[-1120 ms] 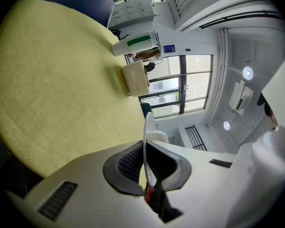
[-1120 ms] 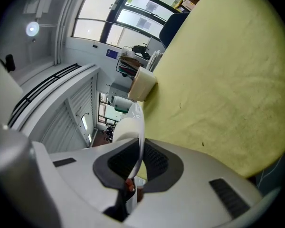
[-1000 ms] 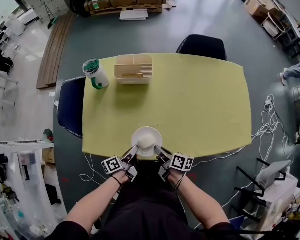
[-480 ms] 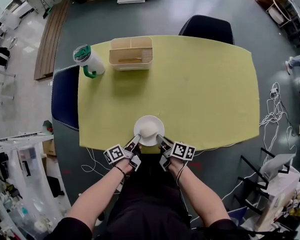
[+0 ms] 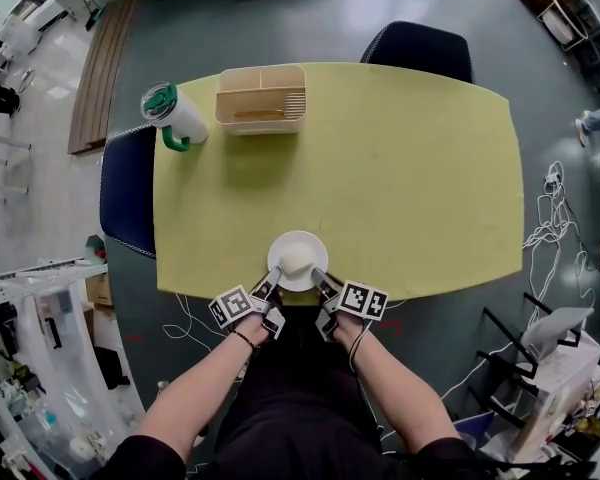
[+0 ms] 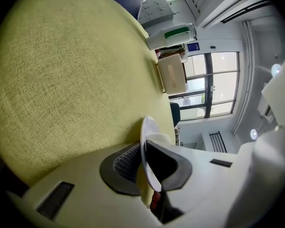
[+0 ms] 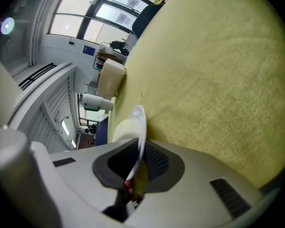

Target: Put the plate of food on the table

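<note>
A white plate [image 5: 315, 247] carrying a pale mound of food [image 5: 296, 259] sits at the near edge of the yellow table [image 5: 400, 168]. My left gripper [image 5: 270, 284] holds its near-left rim and my right gripper [image 5: 318, 282] its near-right rim. In the left gripper view the plate's [image 6: 146, 141] rim is pinched between the jaws of the left gripper [image 6: 145, 163]. In the right gripper view the plate's [image 7: 141, 125] rim runs between the jaws of the right gripper [image 7: 135, 163], which are opening slightly.
A white cup with a green lid [image 5: 173, 116] and a beige divided basket [image 5: 261, 98] stand at the table's far left. Dark chairs sit at the far side [image 5: 423, 51] and the left side [image 5: 126, 188]. Cables lie on the floor to the right [image 5: 545, 218].
The plate and both grippers have come a little farther in over the table's near edge. Over the last half second they hardly move.
</note>
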`<action>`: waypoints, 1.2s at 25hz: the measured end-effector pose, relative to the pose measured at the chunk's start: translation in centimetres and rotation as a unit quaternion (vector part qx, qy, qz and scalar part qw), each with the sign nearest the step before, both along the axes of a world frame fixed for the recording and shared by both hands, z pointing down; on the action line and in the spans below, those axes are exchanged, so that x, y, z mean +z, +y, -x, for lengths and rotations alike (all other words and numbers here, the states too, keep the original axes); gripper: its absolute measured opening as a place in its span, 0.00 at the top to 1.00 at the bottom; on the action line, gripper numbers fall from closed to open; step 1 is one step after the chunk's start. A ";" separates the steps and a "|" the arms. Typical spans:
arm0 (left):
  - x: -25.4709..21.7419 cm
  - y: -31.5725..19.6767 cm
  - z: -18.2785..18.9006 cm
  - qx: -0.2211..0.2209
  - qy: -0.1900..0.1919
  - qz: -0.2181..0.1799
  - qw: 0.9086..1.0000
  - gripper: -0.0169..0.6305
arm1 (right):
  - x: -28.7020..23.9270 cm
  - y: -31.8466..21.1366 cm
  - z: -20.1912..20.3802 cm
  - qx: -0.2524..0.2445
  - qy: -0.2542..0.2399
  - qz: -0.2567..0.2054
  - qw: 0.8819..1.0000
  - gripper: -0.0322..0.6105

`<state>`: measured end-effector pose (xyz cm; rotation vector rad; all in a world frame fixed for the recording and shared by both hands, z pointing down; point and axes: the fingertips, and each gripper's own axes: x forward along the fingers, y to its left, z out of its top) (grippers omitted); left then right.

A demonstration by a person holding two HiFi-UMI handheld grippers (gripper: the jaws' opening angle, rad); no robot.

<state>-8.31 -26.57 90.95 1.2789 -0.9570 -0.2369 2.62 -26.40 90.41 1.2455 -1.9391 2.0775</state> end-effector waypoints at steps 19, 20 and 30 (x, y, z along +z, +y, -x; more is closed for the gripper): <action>0.2 0.1 1.2 0.044 -0.101 -0.027 0.994 0.88 | 0.9 0.7 -0.8 -0.027 0.137 -0.004 0.990 0.80; 0.2 0.1 1.3 0.043 -0.102 -0.027 0.993 0.88 | 0.8 0.7 -0.8 -0.030 0.147 -0.006 0.989 0.78; -0.4 0.2 2.7 0.033 -0.119 -0.038 0.992 0.88 | 0.0 0.7 -3.1 -0.047 0.217 -0.025 0.975 0.73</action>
